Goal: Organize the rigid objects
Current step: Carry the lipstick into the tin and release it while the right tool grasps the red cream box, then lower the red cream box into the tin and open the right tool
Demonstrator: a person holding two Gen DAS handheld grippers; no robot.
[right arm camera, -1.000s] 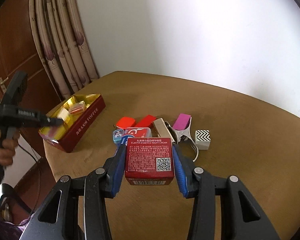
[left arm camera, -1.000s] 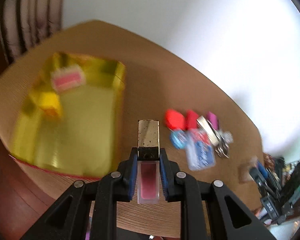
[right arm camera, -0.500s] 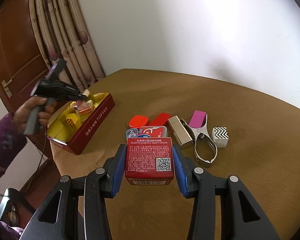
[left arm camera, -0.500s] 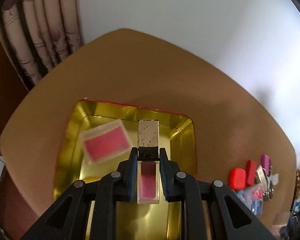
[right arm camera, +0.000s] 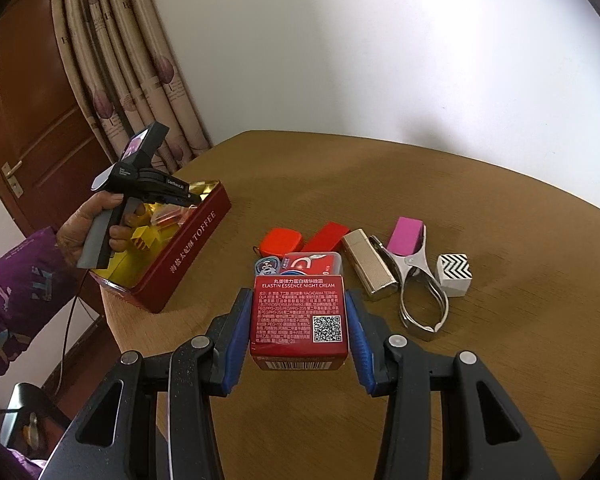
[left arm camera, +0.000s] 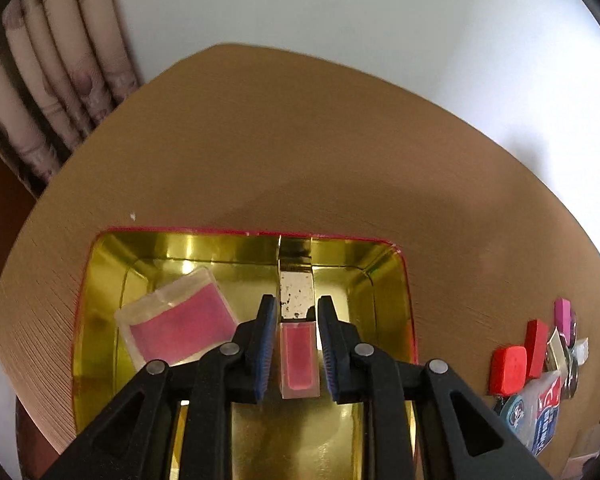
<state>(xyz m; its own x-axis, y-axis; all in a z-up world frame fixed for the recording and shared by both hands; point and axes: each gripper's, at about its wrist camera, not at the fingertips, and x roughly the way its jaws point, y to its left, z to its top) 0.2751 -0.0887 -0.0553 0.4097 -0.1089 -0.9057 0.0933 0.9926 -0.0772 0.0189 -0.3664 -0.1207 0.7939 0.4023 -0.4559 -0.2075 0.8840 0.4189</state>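
My left gripper (left arm camera: 296, 304) points down into the gold-lined red toffee tin (left arm camera: 220, 246). Its jaws are opening, and a pink lip gloss tube (left arm camera: 298, 356) with a gold cap stands between the pads with a thin gap on each side. A clear box with a pink card (left arm camera: 180, 324) lies in the tin to the left. In the right wrist view, a hand holds the left gripper (right arm camera: 188, 199) over the tin (right arm camera: 196, 240), which also holds a yellow piece (right arm camera: 144, 236). My right gripper (right arm camera: 298, 294) is shut on a red night cream box (right arm camera: 300, 316), held above the table.
Loose items lie mid-table: a red case (right arm camera: 281, 240), red bar (right arm camera: 326, 234), floss pack (right arm camera: 312, 262), gold lighter (right arm camera: 370, 264), pink block (right arm camera: 406, 234), metal clip (right arm camera: 420, 300) and zigzag cube (right arm camera: 454, 274). The tin sits at the table's left edge, beside curtains and a door.
My left gripper swung from above the loose items to over the tin and sank into it. The tube now sits lower between slightly wider jaws. The right gripper has hardly moved.
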